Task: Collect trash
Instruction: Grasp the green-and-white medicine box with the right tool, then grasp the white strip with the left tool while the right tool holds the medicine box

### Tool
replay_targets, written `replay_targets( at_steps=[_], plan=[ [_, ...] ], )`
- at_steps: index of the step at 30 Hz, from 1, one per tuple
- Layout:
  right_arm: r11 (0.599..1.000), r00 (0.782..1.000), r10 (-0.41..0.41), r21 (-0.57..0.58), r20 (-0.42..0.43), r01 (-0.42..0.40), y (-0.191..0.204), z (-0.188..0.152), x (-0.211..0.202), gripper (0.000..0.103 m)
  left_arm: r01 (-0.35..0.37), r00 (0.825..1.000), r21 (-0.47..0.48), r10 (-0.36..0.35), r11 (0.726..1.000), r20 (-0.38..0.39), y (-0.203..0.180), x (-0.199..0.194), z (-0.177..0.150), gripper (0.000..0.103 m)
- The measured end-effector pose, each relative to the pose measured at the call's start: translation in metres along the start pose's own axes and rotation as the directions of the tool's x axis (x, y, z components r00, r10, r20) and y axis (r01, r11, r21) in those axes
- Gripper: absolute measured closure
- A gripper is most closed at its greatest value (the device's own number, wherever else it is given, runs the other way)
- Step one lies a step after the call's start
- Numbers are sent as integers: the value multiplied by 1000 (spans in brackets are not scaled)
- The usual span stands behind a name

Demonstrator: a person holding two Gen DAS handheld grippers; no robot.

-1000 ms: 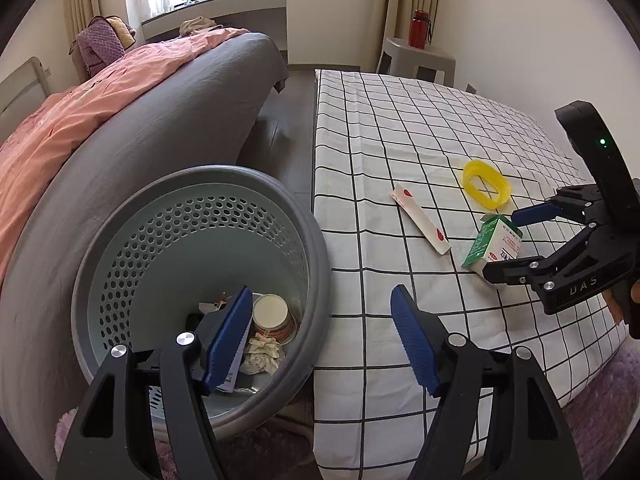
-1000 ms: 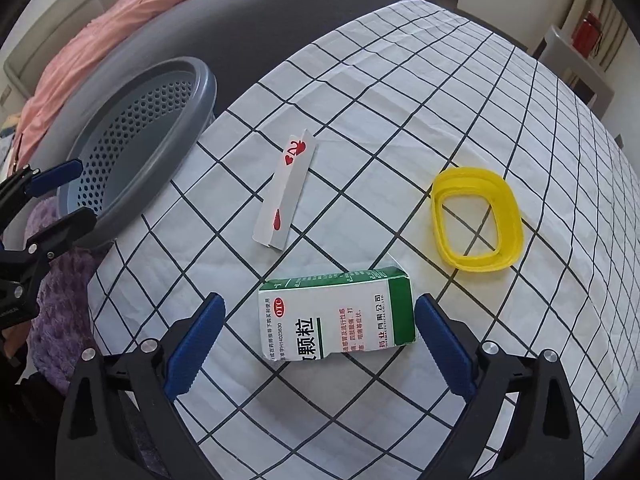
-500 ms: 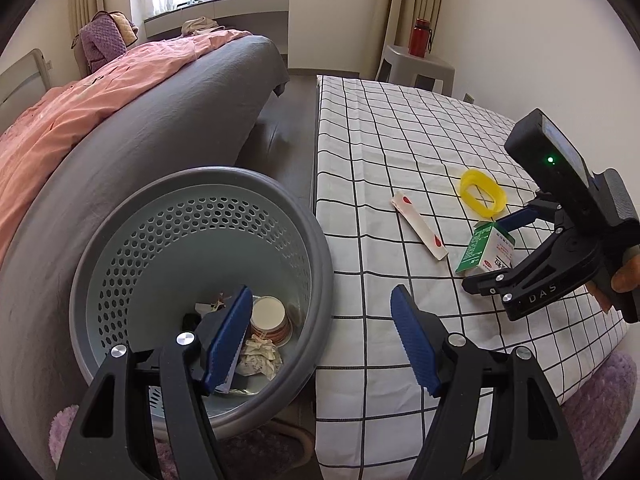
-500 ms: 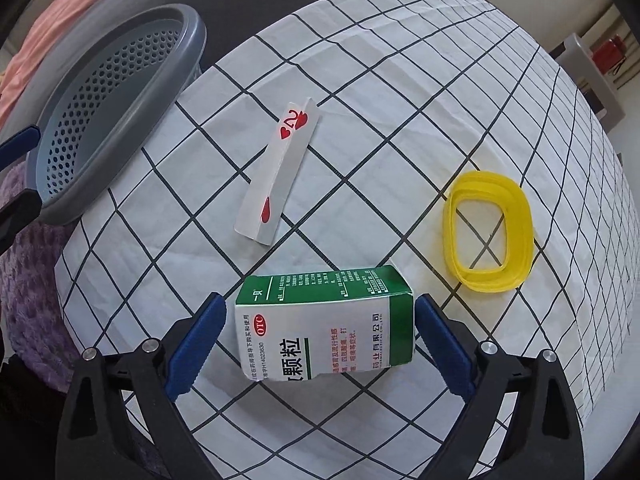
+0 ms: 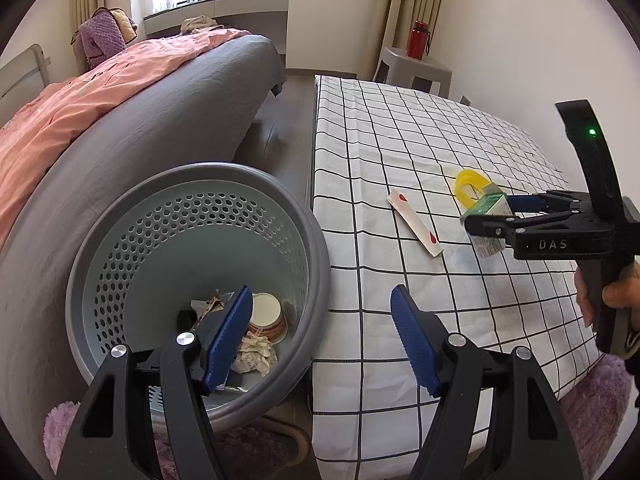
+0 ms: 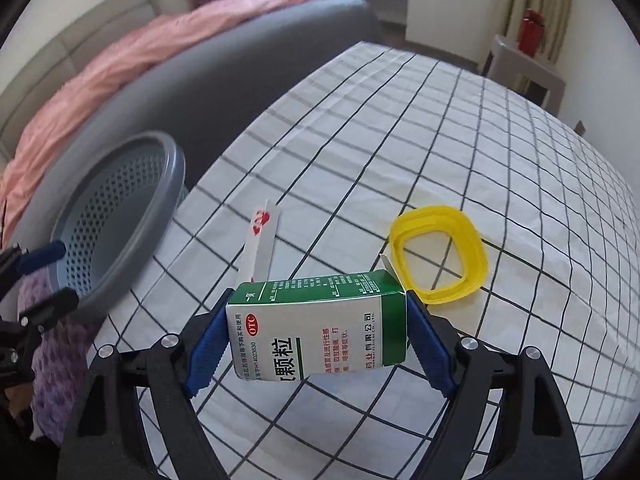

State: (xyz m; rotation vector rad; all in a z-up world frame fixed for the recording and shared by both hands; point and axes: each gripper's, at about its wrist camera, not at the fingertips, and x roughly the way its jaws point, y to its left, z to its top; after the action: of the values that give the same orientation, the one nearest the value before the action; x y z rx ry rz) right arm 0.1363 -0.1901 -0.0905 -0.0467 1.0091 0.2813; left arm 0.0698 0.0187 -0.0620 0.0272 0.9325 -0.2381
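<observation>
A green-and-white medicine box [image 6: 316,332] sits between the blue pads of my right gripper [image 6: 318,312], whose jaws are closing and press on both of its ends. The box hangs a little above the checked bed cover [image 6: 440,140]. The left wrist view shows the same box [image 5: 490,204] in the right gripper [image 5: 486,216]. A yellow plastic ring [image 6: 476,264] and a white paper strip with red marks [image 6: 262,240] lie on the cover. My left gripper [image 5: 320,300] is open and empty over the rim of the grey perforated basket [image 5: 200,172], which holds crumpled trash [image 5: 260,344].
The basket [image 6: 160,200] stands on the floor between the checked bed and a grey bed with a pink blanket [image 5: 100,92]. A purple rug [image 5: 600,396] lies at the bed's foot. A red bottle [image 5: 418,40] stands on a stool at the far wall.
My right gripper has closed from wide open onto the medicine box and raised it off the cover, tilting upward. The left gripper has stayed where it was.
</observation>
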Motion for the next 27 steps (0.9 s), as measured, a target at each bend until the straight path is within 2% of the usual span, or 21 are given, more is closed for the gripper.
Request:
replay_targets(
  at_steps=[2, 5, 10, 20, 27],
  plan=[
    [998, 995, -18, 65, 94, 11, -10, -9, -8, 24, 1, 1000, 6, -1, 1000, -4, -3, 1, 0, 34],
    [989, 975, -54, 149, 215, 22, -23, -20, -23, 24, 2, 1000, 21, -2, 1000, -9, -9, 3, -1, 34],
    [971, 943, -87, 237, 320, 9, -40, -33, -42, 24, 12, 1000, 36, -11, 999, -29, -24, 10, -1, 34],
    [953, 922, -153, 300, 356, 42, -65, -51, -76, 24, 14, 999, 24, -13, 1000, -38, -69, 41, 23, 34],
    [945, 917, -188, 320, 352, 71, -75, -61, -85, 24, -29, 998, -18, 28, 999, -51, -88, 76, 42, 34]
  ],
)
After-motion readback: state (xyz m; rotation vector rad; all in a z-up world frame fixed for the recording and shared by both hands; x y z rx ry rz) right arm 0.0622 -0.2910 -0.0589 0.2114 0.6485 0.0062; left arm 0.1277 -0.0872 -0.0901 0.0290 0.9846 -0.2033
